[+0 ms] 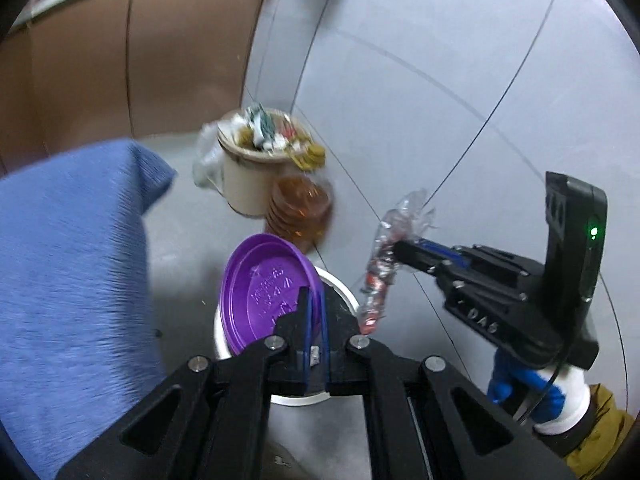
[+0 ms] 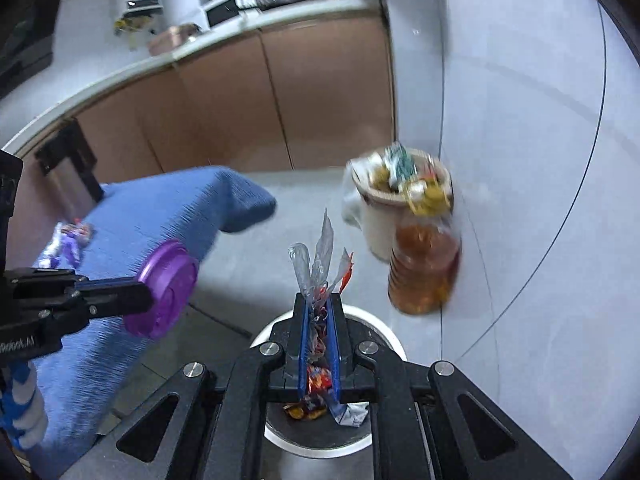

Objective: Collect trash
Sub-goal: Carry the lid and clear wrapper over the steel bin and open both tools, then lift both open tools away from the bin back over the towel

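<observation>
**Holding lid and wrapper over white bin**

Purple lid (image 1: 266,284) is clamped by its rim in the left gripper (image 1: 314,320), held tilted just above the white bin (image 1: 344,284). Crinkled clear wrapper (image 2: 320,280) is pinched between the closed fingers of the right gripper (image 2: 320,344), directly over the bin opening, where more wrappers are seen below. Ahead of both tools: overfilled beige bin (image 1: 244,184), amber bottle (image 1: 300,212) touching it. Blue cloth (image 1: 68,264) is seen to the left.

A purple round lid (image 1: 264,288) and a crumpled clear snack wrapper (image 2: 320,272) hang, each pinched, above a white bin (image 2: 384,330).
</observation>
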`<action>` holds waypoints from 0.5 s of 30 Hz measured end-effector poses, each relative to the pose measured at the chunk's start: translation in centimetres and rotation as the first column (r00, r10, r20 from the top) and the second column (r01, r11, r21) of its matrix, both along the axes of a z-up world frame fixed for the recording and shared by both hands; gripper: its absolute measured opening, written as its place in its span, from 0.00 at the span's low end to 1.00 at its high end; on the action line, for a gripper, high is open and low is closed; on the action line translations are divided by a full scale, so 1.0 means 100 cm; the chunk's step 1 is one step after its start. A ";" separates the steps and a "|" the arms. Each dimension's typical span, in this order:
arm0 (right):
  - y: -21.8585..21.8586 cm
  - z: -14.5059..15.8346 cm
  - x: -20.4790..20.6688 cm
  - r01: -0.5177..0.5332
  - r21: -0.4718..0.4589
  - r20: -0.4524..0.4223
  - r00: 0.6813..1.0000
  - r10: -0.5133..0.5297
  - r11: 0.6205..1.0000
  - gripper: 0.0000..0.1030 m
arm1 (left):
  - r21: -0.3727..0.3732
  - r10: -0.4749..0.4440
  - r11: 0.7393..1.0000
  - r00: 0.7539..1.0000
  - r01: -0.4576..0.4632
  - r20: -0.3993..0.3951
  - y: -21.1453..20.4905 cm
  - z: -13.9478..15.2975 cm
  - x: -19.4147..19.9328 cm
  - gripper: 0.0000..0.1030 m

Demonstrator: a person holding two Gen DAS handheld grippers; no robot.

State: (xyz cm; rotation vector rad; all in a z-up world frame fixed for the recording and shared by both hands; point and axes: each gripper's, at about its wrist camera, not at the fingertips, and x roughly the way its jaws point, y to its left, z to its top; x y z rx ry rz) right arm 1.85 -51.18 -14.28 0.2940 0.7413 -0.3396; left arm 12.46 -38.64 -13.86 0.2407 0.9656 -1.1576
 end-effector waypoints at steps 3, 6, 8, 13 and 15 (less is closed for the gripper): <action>-0.012 -0.024 0.008 0.016 0.028 -0.043 0.999 -0.014 0.999 0.09 | 0.008 -0.009 1.000 0.999 0.009 -0.054 -0.015 -0.018 0.004 0.05; -0.019 -0.043 0.015 0.023 0.045 -0.079 0.997 -0.020 0.999 0.09 | 0.018 -0.010 1.000 0.995 0.012 -0.101 -0.026 -0.032 0.009 0.05; -0.022 -0.053 0.019 0.028 0.047 -0.102 0.995 -0.023 0.999 0.11 | 0.022 -0.006 1.000 0.993 0.008 -0.121 -0.028 -0.038 0.010 0.05; -0.027 -0.060 0.021 0.049 0.046 -0.114 0.992 -0.043 0.998 0.40 | 0.014 0.006 1.000 0.994 -0.004 -0.111 -0.025 -0.038 0.011 0.05; -0.027 -0.058 0.020 0.056 0.041 -0.113 0.992 -0.051 0.998 0.43 | 0.007 0.015 1.000 0.996 -0.014 -0.089 -0.020 -0.031 0.008 0.05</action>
